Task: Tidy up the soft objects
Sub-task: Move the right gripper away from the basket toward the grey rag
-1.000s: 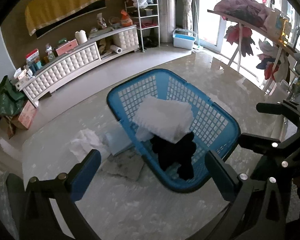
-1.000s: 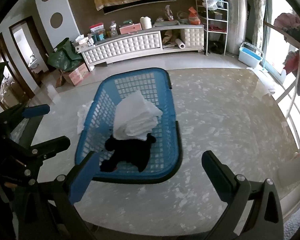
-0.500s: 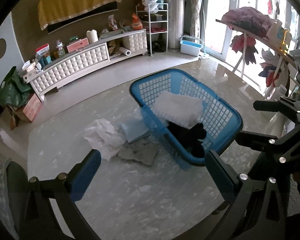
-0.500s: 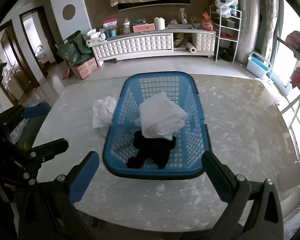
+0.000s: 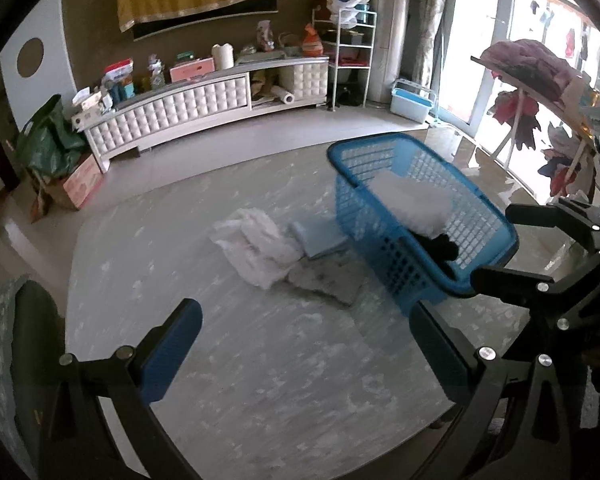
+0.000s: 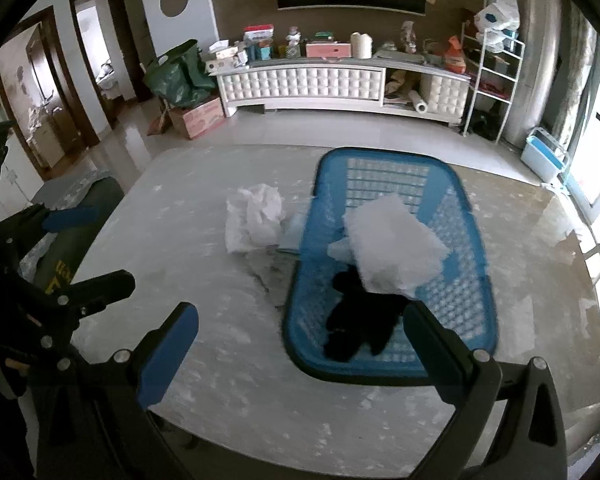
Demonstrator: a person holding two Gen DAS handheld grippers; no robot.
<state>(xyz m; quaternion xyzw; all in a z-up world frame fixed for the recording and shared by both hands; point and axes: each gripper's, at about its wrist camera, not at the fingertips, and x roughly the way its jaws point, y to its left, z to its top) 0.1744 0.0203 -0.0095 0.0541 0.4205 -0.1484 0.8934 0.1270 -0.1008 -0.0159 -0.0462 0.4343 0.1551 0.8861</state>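
from the left wrist view, the left gripper (image 5: 304,344) hangs above the marble tabletop (image 5: 260,380) with its jaws spread wide and nothing between them. beyond them lie three loose pieces: a crumpled white cloth (image 5: 256,246), a pale blue folded cloth (image 5: 318,234) and a grey cloth (image 5: 326,280), all just beside the blue basket (image 5: 384,248), probably waiting their turn. from the right wrist view, the right gripper (image 6: 300,356) is likewise wide open and empty, nearer the basket, where a folded white towel (image 6: 396,252) rests partly over a black garment (image 6: 360,320), apparently already sorted. the left gripper looks better placed for the loose pile.
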